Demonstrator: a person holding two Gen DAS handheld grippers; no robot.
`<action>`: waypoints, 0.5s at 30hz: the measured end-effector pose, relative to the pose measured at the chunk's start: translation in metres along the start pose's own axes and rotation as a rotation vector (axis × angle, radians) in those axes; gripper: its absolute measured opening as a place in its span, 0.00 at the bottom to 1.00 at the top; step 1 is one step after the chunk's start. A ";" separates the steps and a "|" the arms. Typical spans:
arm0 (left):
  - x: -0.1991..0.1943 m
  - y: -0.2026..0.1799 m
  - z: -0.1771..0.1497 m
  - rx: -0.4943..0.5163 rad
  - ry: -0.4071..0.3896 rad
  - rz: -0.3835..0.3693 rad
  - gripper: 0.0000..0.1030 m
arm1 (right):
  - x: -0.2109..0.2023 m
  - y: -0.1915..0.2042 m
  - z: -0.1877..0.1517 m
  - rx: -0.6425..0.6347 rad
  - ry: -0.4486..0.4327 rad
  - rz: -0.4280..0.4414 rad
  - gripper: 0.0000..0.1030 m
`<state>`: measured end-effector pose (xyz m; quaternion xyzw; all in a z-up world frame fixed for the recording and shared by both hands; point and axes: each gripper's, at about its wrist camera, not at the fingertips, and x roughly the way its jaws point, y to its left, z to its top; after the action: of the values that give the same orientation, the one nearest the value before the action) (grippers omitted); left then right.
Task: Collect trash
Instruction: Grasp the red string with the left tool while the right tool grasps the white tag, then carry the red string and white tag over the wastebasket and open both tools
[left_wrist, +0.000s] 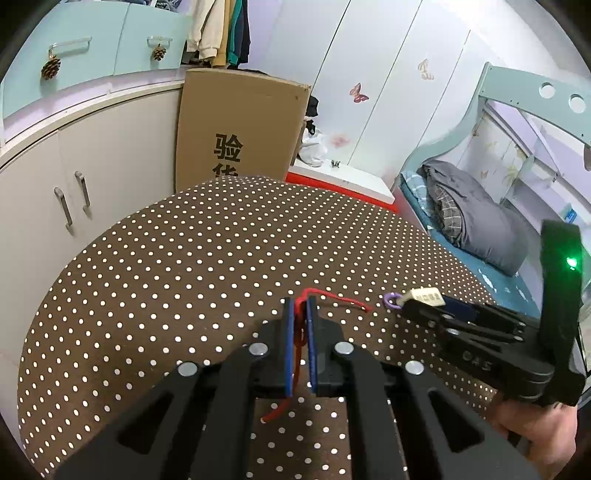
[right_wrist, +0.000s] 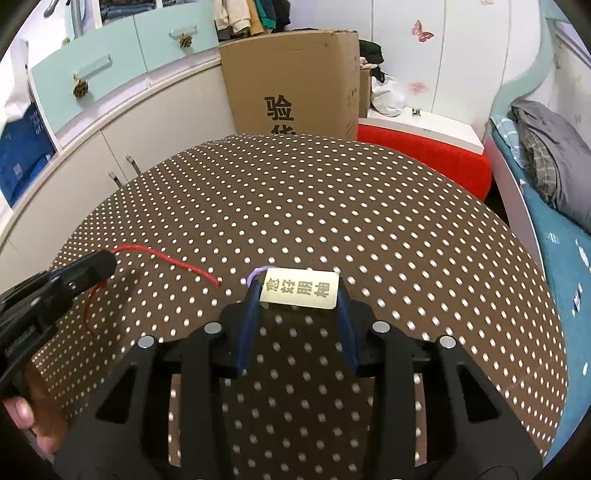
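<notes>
Nearest me, my left gripper is clamped on the limp red string, left of the cream tag on the polka-dot surface. My right gripper pinches that stiff, light tag by its short edges; I judge that grip sound.

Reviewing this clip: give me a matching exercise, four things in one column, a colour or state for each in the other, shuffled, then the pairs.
Things:
1. left tool
2. right tool
3. cardboard box
4. tablecloth

States:
A. brown with white dots
B. shut on the red string
C. stands behind the table
D. closed on the cream tag

Pairs: 1-B, 2-D, 3-C, 4-A
</notes>
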<state>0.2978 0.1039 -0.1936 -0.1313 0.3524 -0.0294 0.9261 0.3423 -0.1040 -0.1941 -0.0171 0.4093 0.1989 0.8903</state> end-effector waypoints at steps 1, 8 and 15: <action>-0.002 -0.001 0.000 0.002 -0.008 -0.005 0.06 | -0.007 -0.004 -0.002 0.007 -0.009 -0.002 0.37; -0.019 -0.034 0.002 0.072 -0.029 -0.056 0.06 | -0.065 -0.037 -0.005 0.052 -0.095 0.009 0.37; -0.052 -0.088 0.012 0.135 -0.071 -0.131 0.06 | -0.139 -0.086 -0.017 0.111 -0.209 0.008 0.37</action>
<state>0.2698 0.0291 -0.1285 -0.0923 0.3071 -0.1088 0.9409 0.2801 -0.2341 -0.1150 0.0546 0.3248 0.1799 0.9269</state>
